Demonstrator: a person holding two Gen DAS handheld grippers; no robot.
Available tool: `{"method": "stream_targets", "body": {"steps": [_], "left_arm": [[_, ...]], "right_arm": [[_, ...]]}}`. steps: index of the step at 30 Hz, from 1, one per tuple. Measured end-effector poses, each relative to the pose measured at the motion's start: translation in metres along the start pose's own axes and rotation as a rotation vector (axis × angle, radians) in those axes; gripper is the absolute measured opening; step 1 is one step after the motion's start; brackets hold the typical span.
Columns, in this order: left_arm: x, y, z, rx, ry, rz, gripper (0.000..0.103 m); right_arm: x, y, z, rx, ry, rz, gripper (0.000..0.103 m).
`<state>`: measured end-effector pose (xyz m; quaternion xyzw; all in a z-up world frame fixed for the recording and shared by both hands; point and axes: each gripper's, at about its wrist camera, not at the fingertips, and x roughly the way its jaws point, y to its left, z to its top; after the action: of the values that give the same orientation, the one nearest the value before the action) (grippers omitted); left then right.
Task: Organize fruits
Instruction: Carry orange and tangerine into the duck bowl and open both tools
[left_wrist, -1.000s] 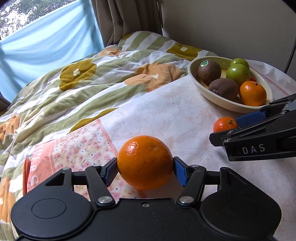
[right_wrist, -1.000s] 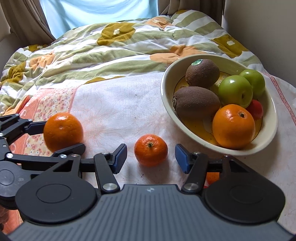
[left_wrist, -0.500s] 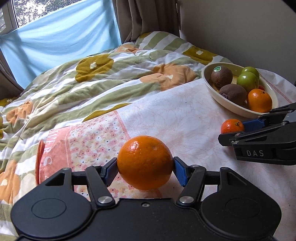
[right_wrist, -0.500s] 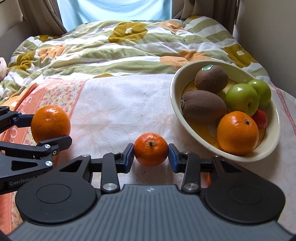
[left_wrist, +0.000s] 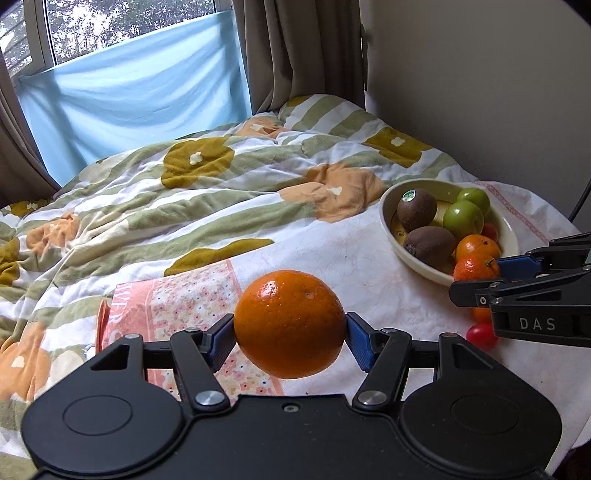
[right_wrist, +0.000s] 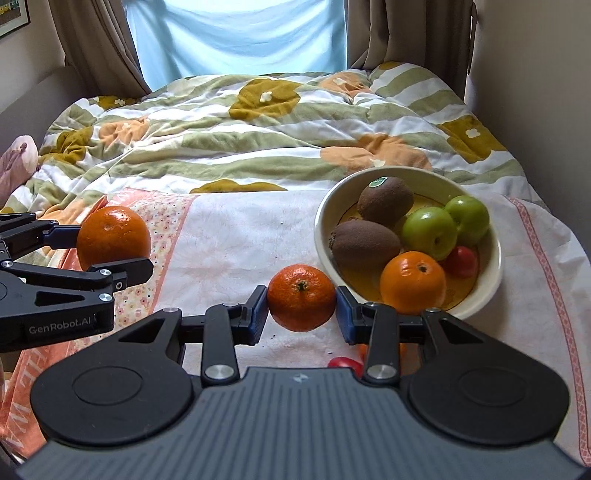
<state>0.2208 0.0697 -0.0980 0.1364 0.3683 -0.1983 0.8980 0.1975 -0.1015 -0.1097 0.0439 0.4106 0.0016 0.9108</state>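
Note:
My left gripper (left_wrist: 290, 338) is shut on a large orange (left_wrist: 290, 325) and holds it above the cloth; it also shows in the right wrist view (right_wrist: 112, 238). My right gripper (right_wrist: 301, 306) is shut on a small mandarin (right_wrist: 301, 297), lifted just left of the cream bowl (right_wrist: 491, 273). The bowl holds two kiwis (right_wrist: 386, 197), two green apples (right_wrist: 430, 232), an orange (right_wrist: 412, 282) and a small red fruit (right_wrist: 461, 262). In the left wrist view the mandarin (left_wrist: 474, 267) sits in front of the bowl (left_wrist: 391, 210).
A small red fruit (left_wrist: 482, 336) and a small orange one (left_wrist: 480, 314) lie on the white cloth (right_wrist: 240, 243) under the right gripper. A floral quilt (right_wrist: 258, 125) covers the bed behind. A wall stands right of the bowl.
My right gripper closed on the mandarin and lifted it off the cloth. My left gripper rose with the large orange held in it.

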Motion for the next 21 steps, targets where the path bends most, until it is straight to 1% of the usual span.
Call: {"method": "stream_targets", "body": {"steps": [6,11,17,21], "left_arm": [[-0.012,-0.028,0.027,-0.02,-0.035,-0.003,0.067],[-0.011,-0.058,0.047,-0.039,-0.045,-0.01,0.067],[0.007,-0.095,0.073,-0.045,-0.05,-0.019,0.067],[0.027,-0.116,0.09,-0.041,-0.043,-0.019,0.067]], "right_arm": [[-0.023,-0.04,0.013,-0.009,-0.028,0.0,0.054],[-0.031,-0.077,0.024,-0.025,-0.043,0.003,0.054],[-0.03,-0.124,0.044,-0.036,-0.061,0.01,0.054],[-0.023,-0.15,0.057,-0.046,-0.071,0.014,0.054]]}}
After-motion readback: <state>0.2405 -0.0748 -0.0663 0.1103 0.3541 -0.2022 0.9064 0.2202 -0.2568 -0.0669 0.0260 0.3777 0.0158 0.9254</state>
